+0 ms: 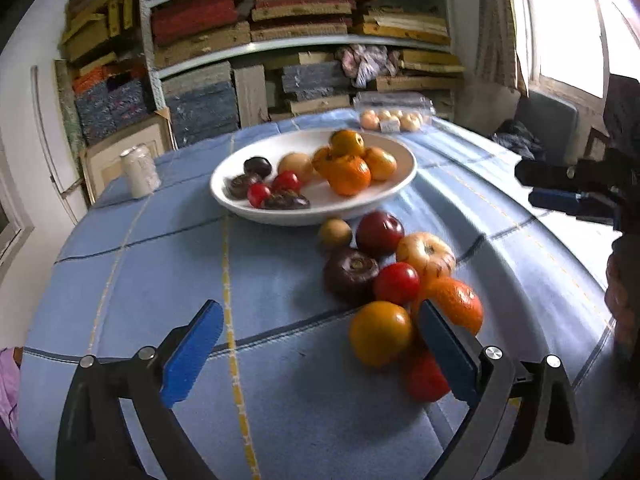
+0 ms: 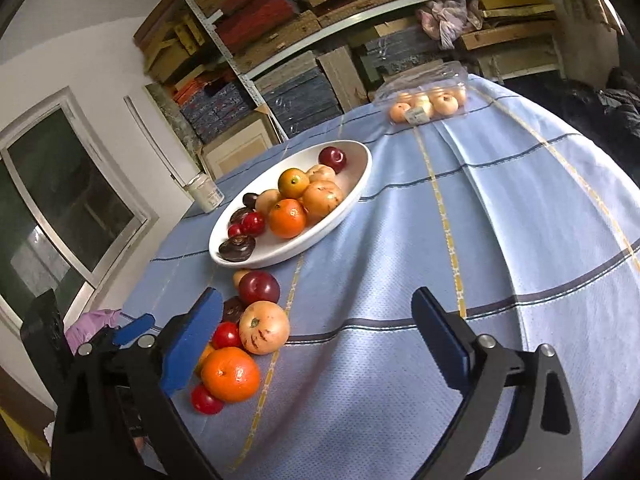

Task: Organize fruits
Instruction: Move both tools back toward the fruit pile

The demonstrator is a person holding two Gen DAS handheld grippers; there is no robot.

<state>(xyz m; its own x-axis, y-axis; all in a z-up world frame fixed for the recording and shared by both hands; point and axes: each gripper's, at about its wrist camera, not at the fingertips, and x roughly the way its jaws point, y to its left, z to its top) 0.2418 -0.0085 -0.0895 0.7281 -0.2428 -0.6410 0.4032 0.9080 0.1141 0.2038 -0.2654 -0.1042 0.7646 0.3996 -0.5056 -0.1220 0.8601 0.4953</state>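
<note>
Your left gripper point(image 1: 320, 344) and right gripper point(image 2: 316, 344) gape empty. The mandarin point(image 2: 231, 374) lies loose among fruit before the white bowl point(image 1: 384, 200); it's probably soft-skinned, rollable, so grip its widest middle gently.

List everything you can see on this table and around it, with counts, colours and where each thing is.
Bowl: one, white, table centre, holding mixed fruit.
Fruit in bowl: roughly ten, orange, red, dark purple, tan.
Loose fruit: about nine, orange, red, purple, yellowish, clustered on cloth in front of bowl.
Clear fruit box: one, pale peach fruit, far table edge.
Jar: one, whitish, left of bowl.
Tablecloth: one, blue checked.
Shelves: stacked boards, behind table.
Left gripper: black, blue pads, open, empty.
Right gripper: same, open, empty.
</note>
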